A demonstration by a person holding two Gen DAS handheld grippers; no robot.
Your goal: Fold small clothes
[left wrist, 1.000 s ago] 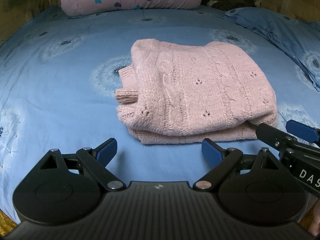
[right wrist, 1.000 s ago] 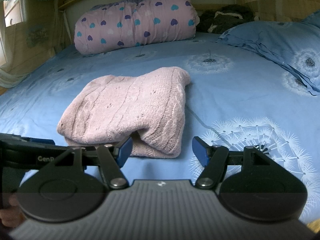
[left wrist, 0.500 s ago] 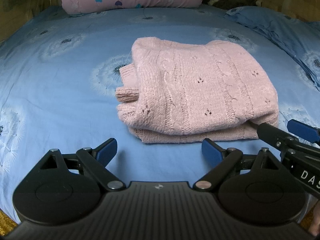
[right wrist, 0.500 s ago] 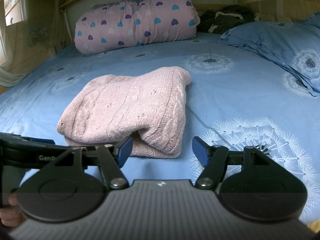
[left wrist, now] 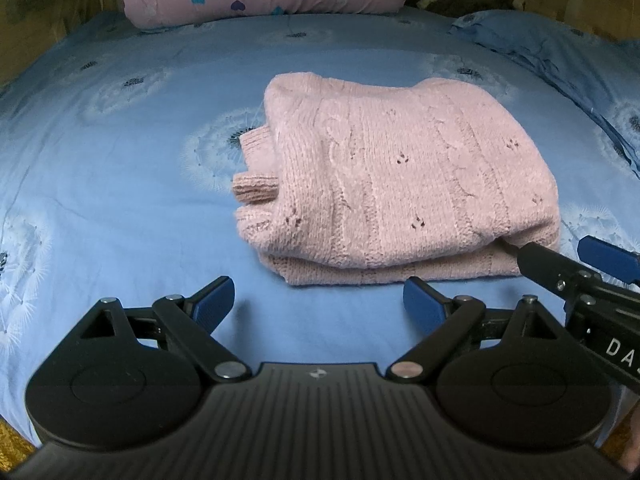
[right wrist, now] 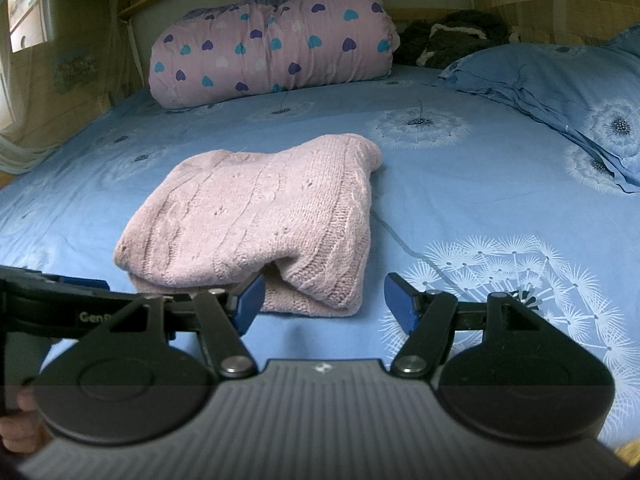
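Observation:
A pink cable-knit sweater point(left wrist: 400, 176) lies folded in a thick stack on the blue bed sheet point(left wrist: 120, 168), with a ribbed cuff sticking out at its left side. My left gripper point(left wrist: 318, 306) is open and empty, just in front of the sweater's near edge. My right gripper point(right wrist: 324, 308) is open and empty at the sweater's point(right wrist: 256, 220) near right corner, its left fingertip close to the fold. The right gripper also shows in the left wrist view point(left wrist: 576, 264).
A pink rolled quilt with hearts point(right wrist: 272, 52) lies at the head of the bed. A blue pillow point(right wrist: 560, 88) sits at the right and dark clothes point(right wrist: 448, 40) lie behind it. The left gripper's body point(right wrist: 60, 300) crosses the right wrist view's lower left.
Both grippers stay open near the sweater. The views have shifted only slightly; the sweater has not moved.

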